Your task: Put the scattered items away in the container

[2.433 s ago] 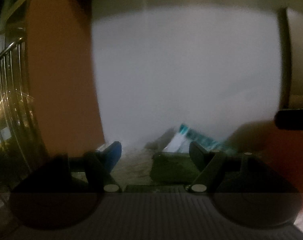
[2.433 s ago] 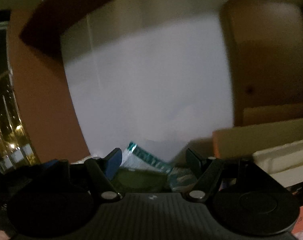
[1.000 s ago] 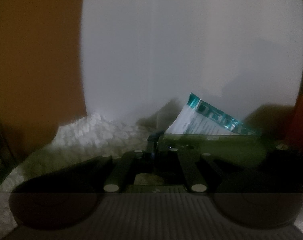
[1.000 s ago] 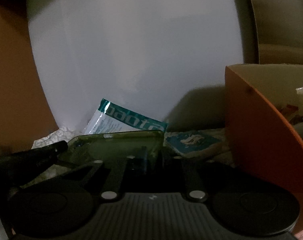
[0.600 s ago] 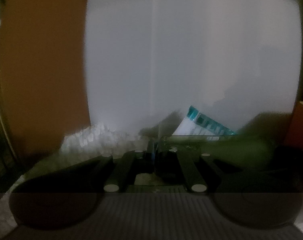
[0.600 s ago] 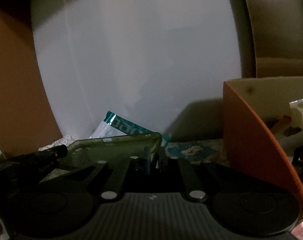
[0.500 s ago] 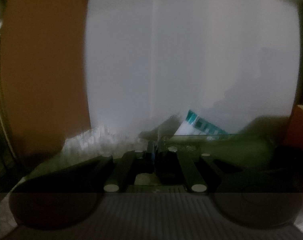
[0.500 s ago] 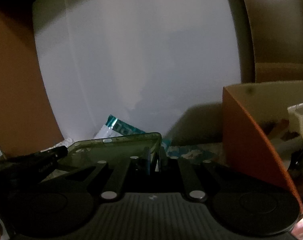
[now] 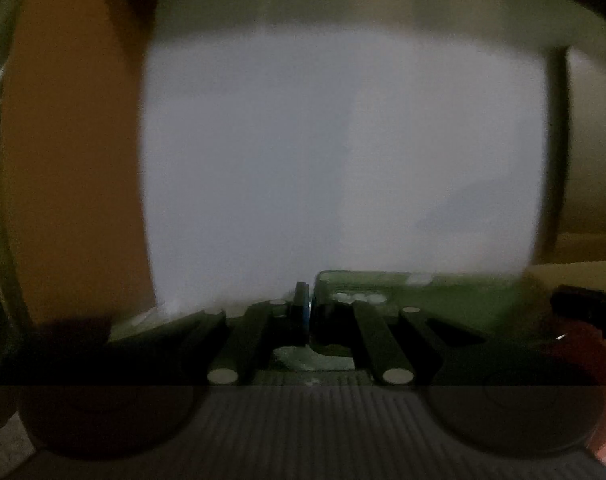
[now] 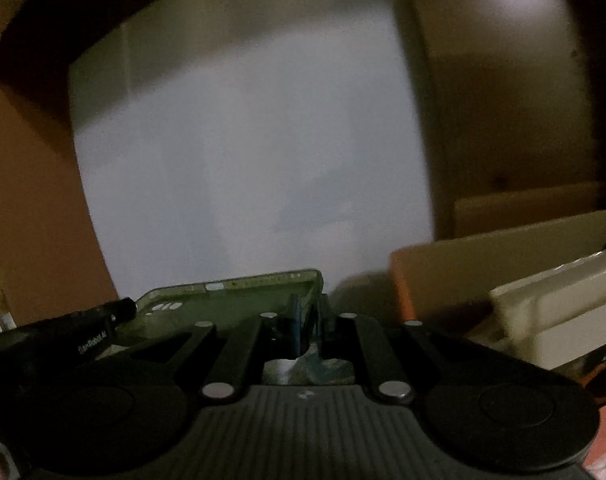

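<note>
2 grippers, left gripper [image 9: 308, 307] and right gripper [image 10: 308, 312], each pinch the green phone case [image 10: 239, 300]

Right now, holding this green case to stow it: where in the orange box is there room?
In the orange box, a white block fills the right side. The dark strip between the box's left wall and that block looks free, but it is dim. The green case hides the surface below.

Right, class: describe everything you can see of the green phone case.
The phone case is translucent dark green, thin, soft-looking plastic with a raised rim, rounded corners and small cutouts along its edge. It is held roughly flat, lifted, with both claws shut on it: the right claw at one corner, the left claw at the opposite end. The orange box stands to its right.
</note>
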`<state>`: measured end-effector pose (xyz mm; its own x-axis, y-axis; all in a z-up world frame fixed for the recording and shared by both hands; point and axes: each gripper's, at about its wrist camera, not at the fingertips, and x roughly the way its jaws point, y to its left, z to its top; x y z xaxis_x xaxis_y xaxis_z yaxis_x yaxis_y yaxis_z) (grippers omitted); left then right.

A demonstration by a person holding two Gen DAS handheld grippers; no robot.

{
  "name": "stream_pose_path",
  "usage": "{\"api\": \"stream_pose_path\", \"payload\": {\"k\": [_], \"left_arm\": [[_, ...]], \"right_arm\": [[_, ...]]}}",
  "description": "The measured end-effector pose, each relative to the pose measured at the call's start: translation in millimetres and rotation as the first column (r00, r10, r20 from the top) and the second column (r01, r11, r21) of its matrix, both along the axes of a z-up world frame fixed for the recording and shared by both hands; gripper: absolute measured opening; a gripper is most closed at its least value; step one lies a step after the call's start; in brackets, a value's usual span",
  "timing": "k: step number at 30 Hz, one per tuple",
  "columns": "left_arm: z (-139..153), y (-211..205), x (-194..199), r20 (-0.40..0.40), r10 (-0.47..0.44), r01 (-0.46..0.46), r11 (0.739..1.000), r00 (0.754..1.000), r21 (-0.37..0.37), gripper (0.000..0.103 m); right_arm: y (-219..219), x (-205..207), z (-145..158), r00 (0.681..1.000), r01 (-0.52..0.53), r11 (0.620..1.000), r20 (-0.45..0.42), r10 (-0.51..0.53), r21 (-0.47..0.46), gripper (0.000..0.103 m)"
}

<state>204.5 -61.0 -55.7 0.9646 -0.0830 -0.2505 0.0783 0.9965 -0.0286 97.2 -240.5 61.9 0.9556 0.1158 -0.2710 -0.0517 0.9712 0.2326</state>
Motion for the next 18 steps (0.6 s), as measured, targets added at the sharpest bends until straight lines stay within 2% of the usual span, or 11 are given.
{"api": "stream_pose_path", "payload": {"k": [9,14,18], "left_arm": [[26,-80,-21,0.080,-0.095,0.095,0.995,0.992,0.009,0.007],[31,-124,-27,0.106,-0.140,0.137,0.990,0.984,0.029,0.003],[29,-137,-26,0.107,-0.122,0.119,0.992,0.987,0.035,0.003]], "right_arm": [[-73,-36,32,0.993,0.076,0.997,0.090,-0.077,0.016,0.005],[-119,-49,32,0.988,0.103,0.994,0.108,-0.108,0.045,0.005],[-144,-57,27,0.985,0.114,0.991,0.120,-0.123,0.076,0.005]]}}
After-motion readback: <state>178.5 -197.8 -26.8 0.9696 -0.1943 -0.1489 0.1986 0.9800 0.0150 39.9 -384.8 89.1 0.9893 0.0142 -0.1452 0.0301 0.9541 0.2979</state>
